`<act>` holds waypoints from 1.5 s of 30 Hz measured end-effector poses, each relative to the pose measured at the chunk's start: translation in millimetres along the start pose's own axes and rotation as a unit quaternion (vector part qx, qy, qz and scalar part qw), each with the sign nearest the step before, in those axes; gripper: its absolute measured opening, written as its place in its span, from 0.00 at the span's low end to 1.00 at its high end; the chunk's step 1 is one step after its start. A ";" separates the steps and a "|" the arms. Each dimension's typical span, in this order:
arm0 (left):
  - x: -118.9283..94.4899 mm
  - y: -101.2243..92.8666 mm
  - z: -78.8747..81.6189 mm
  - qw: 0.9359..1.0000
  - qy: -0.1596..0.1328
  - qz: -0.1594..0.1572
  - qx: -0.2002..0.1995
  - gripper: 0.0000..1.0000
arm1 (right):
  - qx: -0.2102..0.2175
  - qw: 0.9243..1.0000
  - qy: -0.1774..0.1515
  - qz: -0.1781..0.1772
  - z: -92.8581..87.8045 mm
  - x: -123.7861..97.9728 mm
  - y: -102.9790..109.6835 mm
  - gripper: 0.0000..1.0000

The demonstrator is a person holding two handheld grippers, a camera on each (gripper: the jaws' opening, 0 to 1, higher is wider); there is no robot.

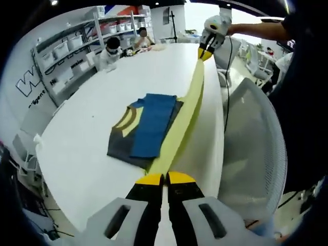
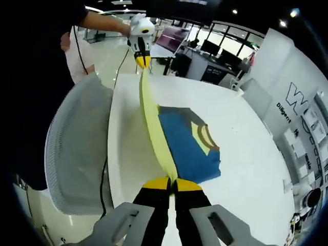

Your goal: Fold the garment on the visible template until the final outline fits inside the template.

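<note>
A folded garment (image 1: pixel 148 128) (image 2: pixel 189 146), blue over dark grey with yellow neck stripes, lies flat on the white table (image 1: pixel 87 143) (image 2: pixel 246 154). A yellow sheet (image 1: pixel 187 113) (image 2: pixel 154 133) stretches taut and edge-on between both grippers, along the garment's side nearest the table edge. My left gripper (image 1: pixel 165 179) is shut on one end of it, and it also appears far off, held by a hand (image 2: pixel 141 56). My right gripper (image 2: pixel 171 184) is shut on the other end; its far view shows at the top of the left gripper view (image 1: pixel 207 50).
A white mesh chair (image 1: pixel 251 148) (image 2: pixel 77 148) stands close against the table edge below the sheet. A black cable (image 1: pixel 227 87) (image 2: pixel 110 154) hangs beside it. Two people sit at the table's far end (image 1: pixel 110 51). Shelves with bins (image 1: pixel 66 56) line the wall.
</note>
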State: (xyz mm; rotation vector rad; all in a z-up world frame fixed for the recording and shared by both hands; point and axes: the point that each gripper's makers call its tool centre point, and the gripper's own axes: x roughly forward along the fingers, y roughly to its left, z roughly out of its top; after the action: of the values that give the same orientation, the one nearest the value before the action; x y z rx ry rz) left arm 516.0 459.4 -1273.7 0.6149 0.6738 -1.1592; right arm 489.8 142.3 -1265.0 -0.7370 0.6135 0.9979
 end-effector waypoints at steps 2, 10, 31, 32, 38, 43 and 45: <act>1.9 2.3 -1.0 1.000 0.003 0.001 -0.003 0.03 | 0.002 1.000 0.000 0.000 0.5 1.4 -0.4 0.00; 7.7 13.7 -2.7 1.000 0.006 0.008 -0.013 0.03 | 0.023 1.000 -0.005 -0.006 0.4 6.8 -11.1 0.00; 19.0 36.2 -3.7 0.999 0.017 0.011 -0.026 0.03 | 0.074 0.997 -0.007 -0.008 -2.0 24.1 -38.0 0.00; 19.0 37.5 -3.0 0.999 0.017 0.012 -0.027 0.03 | 0.073 0.997 -0.007 -0.007 -2.3 24.4 -38.7 0.00; 25.3 48.0 0.2 0.999 0.015 0.027 -0.031 0.03 | 0.083 0.996 -0.006 -0.005 -6.3 28.8 -45.6 0.00; 31.8 55.3 2.8 0.999 0.017 0.040 -0.027 0.03 | 0.090 0.996 0.000 -0.003 -11.9 34.1 -51.5 0.00; 33.4 58.2 3.7 0.999 0.018 0.043 -0.025 0.03 | 0.095 0.995 0.000 -0.001 -13.0 35.0 -53.2 0.00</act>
State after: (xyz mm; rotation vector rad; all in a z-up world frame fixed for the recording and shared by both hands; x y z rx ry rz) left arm 580.5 452.8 -1291.1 0.6176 0.6978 -1.0499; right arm 550.7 131.7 -1285.1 -0.5689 0.6975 0.9229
